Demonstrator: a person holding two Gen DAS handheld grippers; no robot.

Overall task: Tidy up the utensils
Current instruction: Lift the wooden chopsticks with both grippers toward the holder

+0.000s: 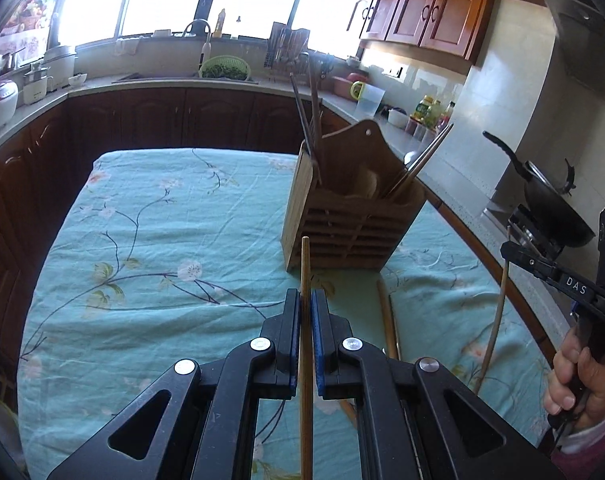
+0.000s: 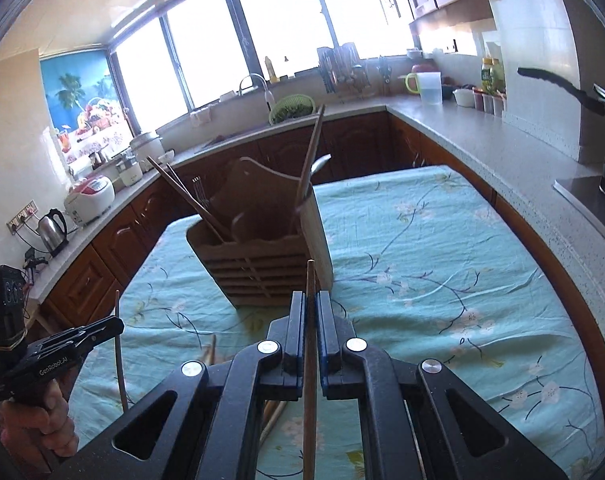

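Clamped between the pads of the left tool (image 1: 305,300) is one chopstick (image 1: 305,264), standing nearly upright; the right tool (image 2: 311,300) grips another chopstick (image 2: 310,280) the same way. Each is pinched at a single narrow point — a thin stick could swivel or slide out. A few more sticks (image 1: 387,320) lie on the floral cloth of the table (image 1: 142,240). Beyond stands the wooden holder (image 1: 354,216), already crowded, so a tip may catch its rim or tip it over.

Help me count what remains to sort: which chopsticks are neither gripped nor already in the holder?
The loose chopsticks lying flat on the floral cloth before the wooden holder; others stand inside it or are clamped upright in the left gripper and right gripper.
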